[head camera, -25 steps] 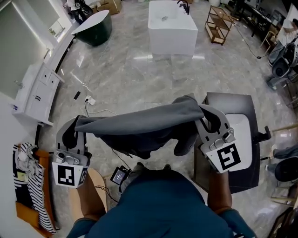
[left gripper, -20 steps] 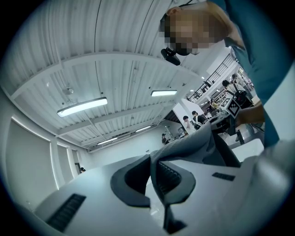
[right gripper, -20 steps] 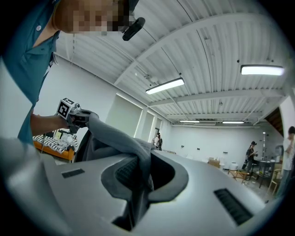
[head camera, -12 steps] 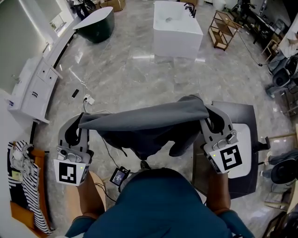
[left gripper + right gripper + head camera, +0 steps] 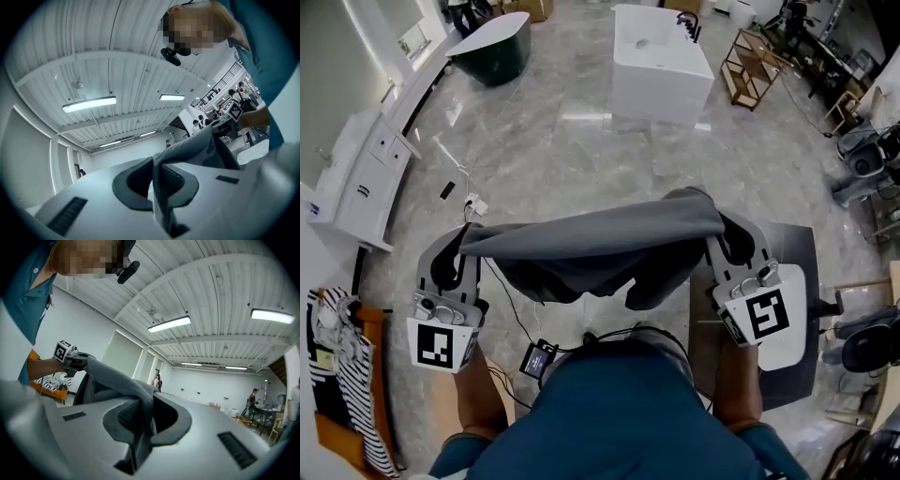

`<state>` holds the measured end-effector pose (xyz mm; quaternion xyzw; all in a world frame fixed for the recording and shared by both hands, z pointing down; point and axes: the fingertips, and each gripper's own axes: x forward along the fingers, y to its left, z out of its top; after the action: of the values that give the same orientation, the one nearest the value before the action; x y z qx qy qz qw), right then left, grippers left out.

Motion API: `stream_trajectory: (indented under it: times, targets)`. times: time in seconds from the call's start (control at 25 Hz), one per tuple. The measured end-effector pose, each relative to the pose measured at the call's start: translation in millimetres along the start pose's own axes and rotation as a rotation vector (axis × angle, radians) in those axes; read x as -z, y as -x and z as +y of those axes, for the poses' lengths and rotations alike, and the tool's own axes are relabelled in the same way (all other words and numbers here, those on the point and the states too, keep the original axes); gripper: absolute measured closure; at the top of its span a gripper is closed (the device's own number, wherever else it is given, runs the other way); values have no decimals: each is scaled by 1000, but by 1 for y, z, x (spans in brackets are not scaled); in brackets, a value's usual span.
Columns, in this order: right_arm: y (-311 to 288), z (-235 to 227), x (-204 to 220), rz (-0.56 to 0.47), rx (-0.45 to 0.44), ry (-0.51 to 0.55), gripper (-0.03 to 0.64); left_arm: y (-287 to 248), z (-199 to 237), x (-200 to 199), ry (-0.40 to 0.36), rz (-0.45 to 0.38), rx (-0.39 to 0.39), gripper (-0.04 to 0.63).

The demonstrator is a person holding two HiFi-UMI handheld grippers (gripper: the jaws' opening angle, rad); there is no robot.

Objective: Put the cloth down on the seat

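Observation:
A grey cloth [image 5: 591,239] hangs stretched between my two grippers in front of the person's body, sagging in dark folds below its top edge. My left gripper [image 5: 464,246] is shut on the cloth's left end; its own view shows the grey cloth [image 5: 187,150] pinched between the jaws [image 5: 156,180]. My right gripper [image 5: 712,230] is shut on the right end, the cloth [image 5: 117,383] running away from its jaws [image 5: 140,420] toward the other gripper. The seat [image 5: 792,333], a dark chair with a white pad, stands under and right of the right gripper.
A white block-shaped basin [image 5: 661,61] and a dark green tub [image 5: 492,52] stand far ahead on the marble floor. A wooden rack [image 5: 750,56] is at the back right. Striped clothes on an orange stand [image 5: 342,394] are at the left. Cables and a small device [image 5: 539,358] lie near the feet.
The view has shifted a little, so the seat now sits lower right in frame. Both grippers keep holding the cloth stretched, its top edge slightly higher and straighter.

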<state>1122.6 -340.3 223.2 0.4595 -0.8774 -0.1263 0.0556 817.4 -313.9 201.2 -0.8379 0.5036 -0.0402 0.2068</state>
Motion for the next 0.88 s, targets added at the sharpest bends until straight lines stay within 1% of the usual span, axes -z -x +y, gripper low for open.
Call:
stream_trajectory:
  times: [0.12,0.28,0.36,0.44,0.6,0.72,0.88]
  targets:
    - [-19,-9,2,6,-20,-16,587,-14,10,7,-4,17,-20,588]
    - [-50,-27,15,-16,-64,-6,587,-36,18,23,-10,51,-54,588]
    - [-67,-36,22,-12,-89,-30,586,-48,21,30,-9,73,-73,588]
    - [-82,-51,27,-19,-110,-38,586,-62,23,34,-20,95,-90,588]
    - [-117,-84,30,-58,-153,-20,588,-94,25,39,-46,124,-135,588]
    - [-138,-99,35,-70,-183,-33,588,-110,29,47,-40,141,-168,588]
    - [-163,-105,41,-74,-208,-56,586,-124,39,61,-35,168,-181,588]
